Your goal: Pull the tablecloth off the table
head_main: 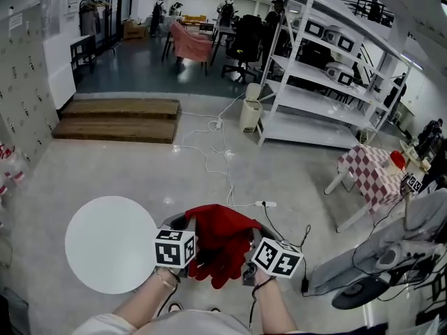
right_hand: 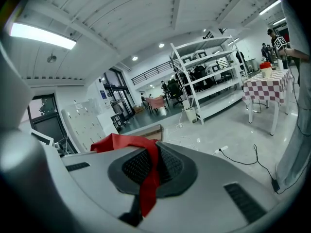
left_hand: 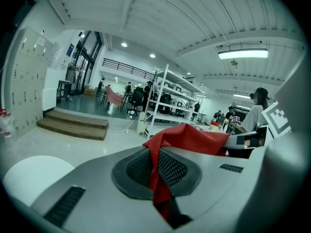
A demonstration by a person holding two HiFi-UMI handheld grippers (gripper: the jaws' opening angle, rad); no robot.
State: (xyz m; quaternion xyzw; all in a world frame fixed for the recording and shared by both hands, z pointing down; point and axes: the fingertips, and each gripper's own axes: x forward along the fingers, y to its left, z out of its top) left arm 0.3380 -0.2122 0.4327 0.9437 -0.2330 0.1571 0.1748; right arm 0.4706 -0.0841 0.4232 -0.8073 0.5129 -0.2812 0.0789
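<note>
Red fabric fills the middle of the head view: the tablecloth is bunched into a loose heap and hangs in the air between the two grippers, in front of the person's forearms. It is just beside the right edge of the round white table, over the pale floor rather than on the tabletop.

The left gripper has its jaws closed tight on a fold of the cloth. In the left gripper view a narrow red strip runs down between the pressed pads, and the rest of the cloth billows up and off to the right. The white table shows low at the left of that view.

The right gripper is the same — jaws together, with a red strip pinched between them, the bulk of the cloth rising to the left in the right gripper view.

Both marker cubes sit near each other, either side of the heap. Further back stand wooden steps, a white shelving rack and a table under a red-and-white checked cover. White cables trail across the floor.
</note>
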